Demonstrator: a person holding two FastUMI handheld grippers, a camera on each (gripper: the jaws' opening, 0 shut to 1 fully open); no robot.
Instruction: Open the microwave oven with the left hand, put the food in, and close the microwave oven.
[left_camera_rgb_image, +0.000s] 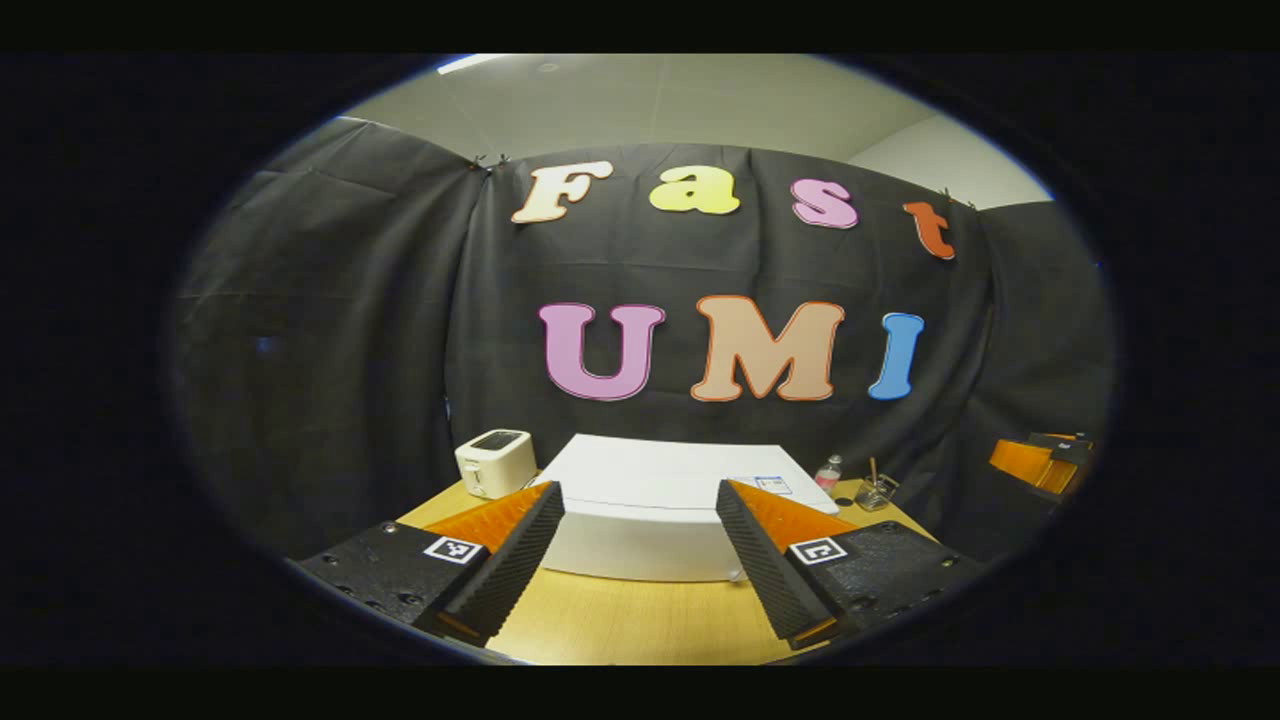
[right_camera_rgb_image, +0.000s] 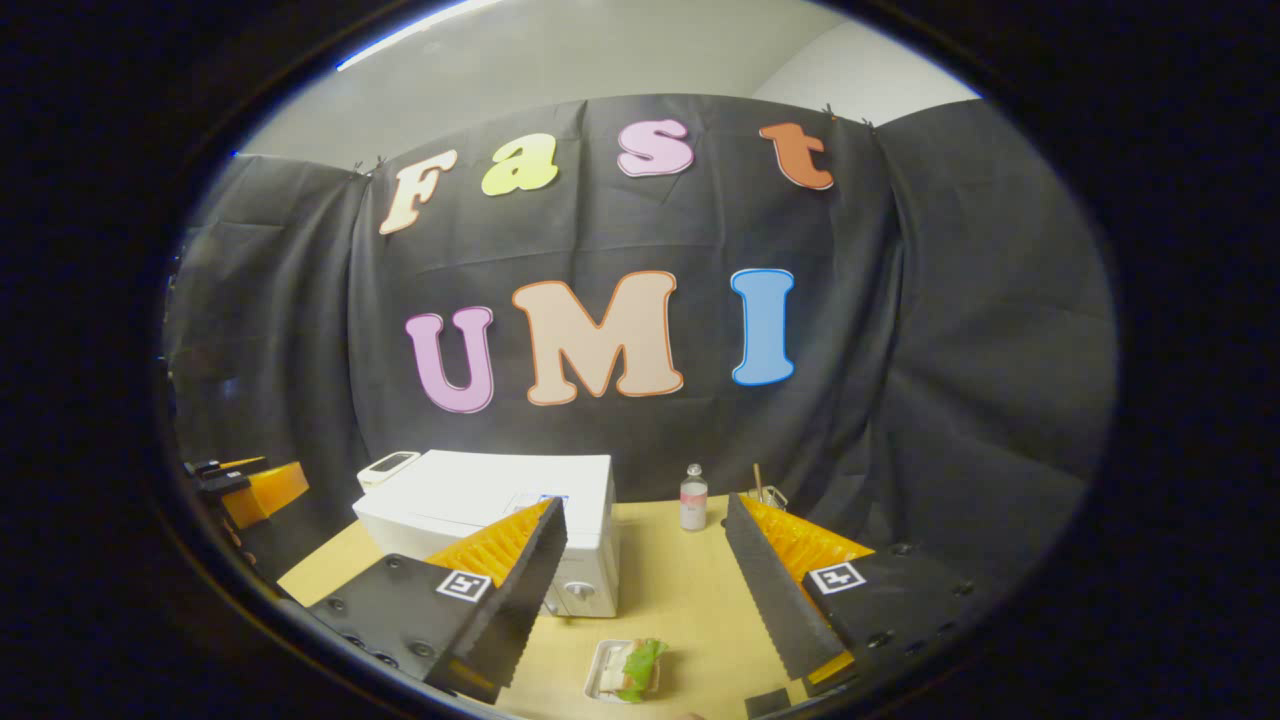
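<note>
1. White and closed, the microwave oven (left_camera_rgb_image: 655, 505) sits at the middle of the light wooden desk (left_camera_rgb_image: 620, 620), its door shut; what is inside cannot be told.
2. In the right gripper view the microwave oven (right_camera_rgb_image: 500, 510) shows its control side, with a round knob low on the front.
3. The food (right_camera_rgb_image: 632, 668), a sandwich with a green leaf, lies in a small pale tray (right_camera_rgb_image: 603, 668) on the desk (right_camera_rgb_image: 690, 590), in front of the microwave oven and apart from it.
4. The left claw (left_camera_rgb_image: 640, 545) is released, its fingers spread wide with nothing between them, held above the desk in front of the microwave oven and not touching it.
5. The right claw (right_camera_rgb_image: 645, 585) is also released and empty, hanging above the desk with the tray just below and between its fingers.
6. A white toaster (left_camera_rgb_image: 495, 462) stands left of the microwave oven.
7. A small clear bottle (right_camera_rgb_image: 693, 498) with a pale label stands upright to the right of the microwave oven; its contents cannot be told.
8. Near the bottle, a small glass container (left_camera_rgb_image: 876, 491) holds a thin stick, upright at the desk's far right.
</note>
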